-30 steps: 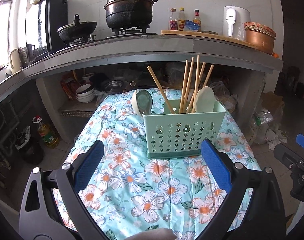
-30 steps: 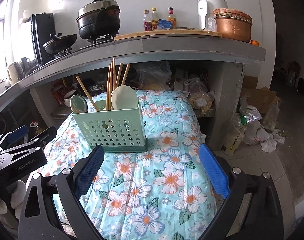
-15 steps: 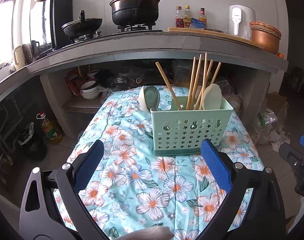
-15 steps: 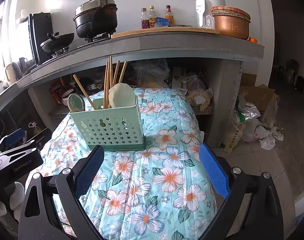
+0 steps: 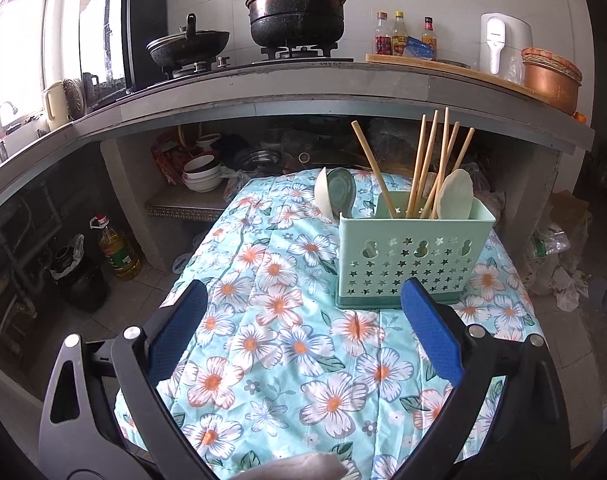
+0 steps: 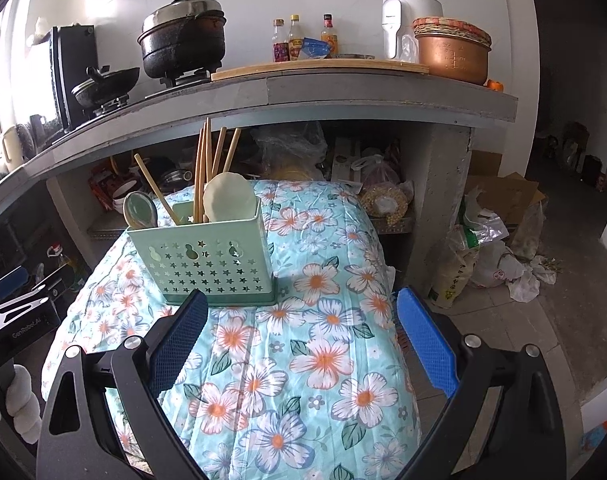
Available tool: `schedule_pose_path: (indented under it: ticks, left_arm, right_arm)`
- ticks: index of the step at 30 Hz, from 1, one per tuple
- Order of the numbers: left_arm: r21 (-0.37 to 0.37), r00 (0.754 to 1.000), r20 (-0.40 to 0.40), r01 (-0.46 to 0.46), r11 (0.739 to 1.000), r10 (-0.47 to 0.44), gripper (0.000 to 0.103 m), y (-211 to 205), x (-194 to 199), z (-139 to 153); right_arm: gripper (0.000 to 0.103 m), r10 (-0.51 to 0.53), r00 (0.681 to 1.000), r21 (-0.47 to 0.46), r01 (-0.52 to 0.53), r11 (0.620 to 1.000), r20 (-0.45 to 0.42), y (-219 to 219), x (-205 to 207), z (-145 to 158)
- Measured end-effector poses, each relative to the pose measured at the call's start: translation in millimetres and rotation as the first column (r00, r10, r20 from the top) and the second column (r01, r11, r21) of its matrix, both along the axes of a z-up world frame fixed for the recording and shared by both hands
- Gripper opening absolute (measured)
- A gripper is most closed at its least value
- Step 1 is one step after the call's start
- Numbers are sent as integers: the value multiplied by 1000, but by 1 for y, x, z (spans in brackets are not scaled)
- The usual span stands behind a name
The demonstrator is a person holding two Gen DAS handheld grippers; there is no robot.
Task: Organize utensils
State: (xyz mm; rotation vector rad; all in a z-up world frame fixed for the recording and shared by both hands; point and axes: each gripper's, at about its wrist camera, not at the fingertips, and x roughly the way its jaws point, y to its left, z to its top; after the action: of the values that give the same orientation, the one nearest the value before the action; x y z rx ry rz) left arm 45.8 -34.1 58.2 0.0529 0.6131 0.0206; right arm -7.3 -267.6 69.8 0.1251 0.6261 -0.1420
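With both tongs — left tongs (image 5: 303, 328) and right tongs (image 6: 297, 332) — spread and empty, we judge the caddy (image 5: 413, 258) ahead filled, so withdraw clear of the chopsticks (image 5: 431, 164).

This is a home kitchen. At 12 o'clock a grey concrete counter (image 5: 303, 92) carries a gas hob with a blackened lidded stockpot (image 5: 299, 4) and a wok (image 5: 189, 46); sauce bottles (image 5: 399, 34) stand at 1 o'clock. Stacked bowls (image 5: 201, 172) sit on the shelf beneath (among bags and clutter), a cooking-oil bottle (image 5: 117, 246) at 9 o'clock, and a tap (image 5: 1, 114) by the window.
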Motion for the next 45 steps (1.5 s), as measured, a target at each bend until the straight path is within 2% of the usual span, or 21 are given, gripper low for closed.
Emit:
schedule_pose_path:
  ticks: [45]
  left_arm:
    - [-9, 996, -15, -92, 996, 91, 94, 31, -4, -2]
  right_arm:
    - [93, -43, 999, -18, 43, 999, 30, 11, -2, 3]
